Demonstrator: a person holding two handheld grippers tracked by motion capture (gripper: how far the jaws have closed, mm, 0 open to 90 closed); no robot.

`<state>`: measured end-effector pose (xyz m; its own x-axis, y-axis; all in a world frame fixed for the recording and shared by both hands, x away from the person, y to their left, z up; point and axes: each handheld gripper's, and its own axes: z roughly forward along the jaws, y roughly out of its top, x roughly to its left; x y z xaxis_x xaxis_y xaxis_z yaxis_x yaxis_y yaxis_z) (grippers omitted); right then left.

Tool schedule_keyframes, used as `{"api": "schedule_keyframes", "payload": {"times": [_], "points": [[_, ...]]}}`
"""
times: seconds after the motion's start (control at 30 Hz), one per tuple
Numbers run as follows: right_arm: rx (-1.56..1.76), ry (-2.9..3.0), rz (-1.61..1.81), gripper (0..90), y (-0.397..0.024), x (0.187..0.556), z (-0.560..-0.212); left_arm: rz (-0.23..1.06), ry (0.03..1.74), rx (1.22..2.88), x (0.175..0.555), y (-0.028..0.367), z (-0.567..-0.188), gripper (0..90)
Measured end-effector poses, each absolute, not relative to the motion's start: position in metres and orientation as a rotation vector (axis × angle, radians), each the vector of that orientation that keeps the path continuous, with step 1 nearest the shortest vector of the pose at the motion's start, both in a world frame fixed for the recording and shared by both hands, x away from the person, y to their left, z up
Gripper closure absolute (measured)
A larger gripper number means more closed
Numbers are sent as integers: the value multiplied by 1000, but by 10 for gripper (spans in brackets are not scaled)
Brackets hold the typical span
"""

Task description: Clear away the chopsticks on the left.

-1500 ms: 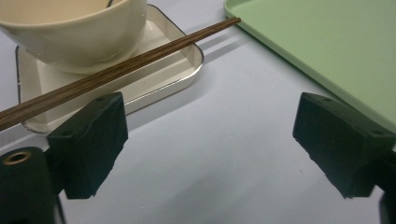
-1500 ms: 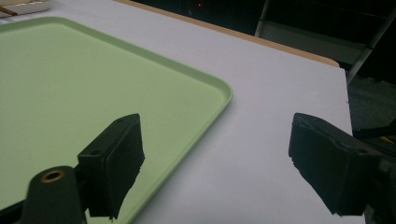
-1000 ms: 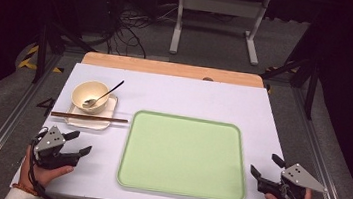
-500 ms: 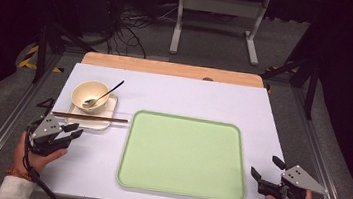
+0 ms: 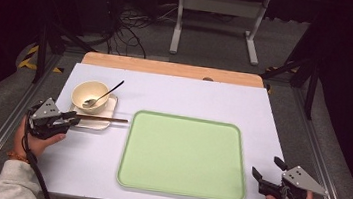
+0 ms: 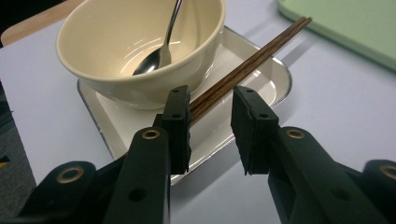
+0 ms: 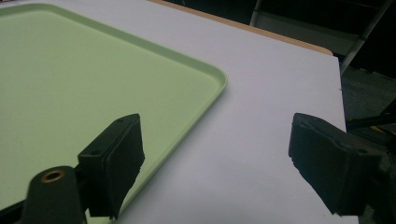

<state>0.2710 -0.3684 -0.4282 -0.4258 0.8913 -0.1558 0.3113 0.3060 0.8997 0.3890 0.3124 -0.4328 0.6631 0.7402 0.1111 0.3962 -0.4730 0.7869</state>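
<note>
We hold the left hand-held gripper [image 5: 70, 117] at the left edge of the worktop [image 5: 185, 93], its tips over the near-left end of the small white tray [image 6: 261, 79]. Its jaws have just been closing and then eased out a little; in the left gripper view they stand a narrow gap apart, with the near end of the chopsticks [image 6: 243, 65] between them. The left pad [image 6: 180, 126] lies against or just beside the sticks, and we cannot tell whether it touches; the right pad is clear of them, so nothing is clamped.

The chopsticks lie across the small tray's near rim, their far ends pointing toward the green tray [image 5: 183, 155]. On the small tray stands a cream bowl [image 5: 90, 96] with a spoon [image 5: 102, 96] leaning in it, its handle over the far rim.

Our right hand-held gripper [image 5: 265, 176] rests at the worktop's near-right corner, just beside the green tray, jaws wide apart around nothing.
</note>
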Motion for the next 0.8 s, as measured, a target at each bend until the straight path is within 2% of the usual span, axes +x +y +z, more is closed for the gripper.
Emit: {"api": "schedule_keyframes", "payload": {"times": [0.23, 0.4, 0.8], "points": [[1067, 1909, 1089, 184, -368, 272, -429, 523, 864, 2150, 404, 310, -442, 688], [1066, 1912, 1083, 184, -368, 272, -430, 549, 822, 2236, 408, 304, -443, 674], [1071, 1924, 1062, 186, -365, 274, -433, 462, 796, 2167, 417, 312, -446, 668]]}}
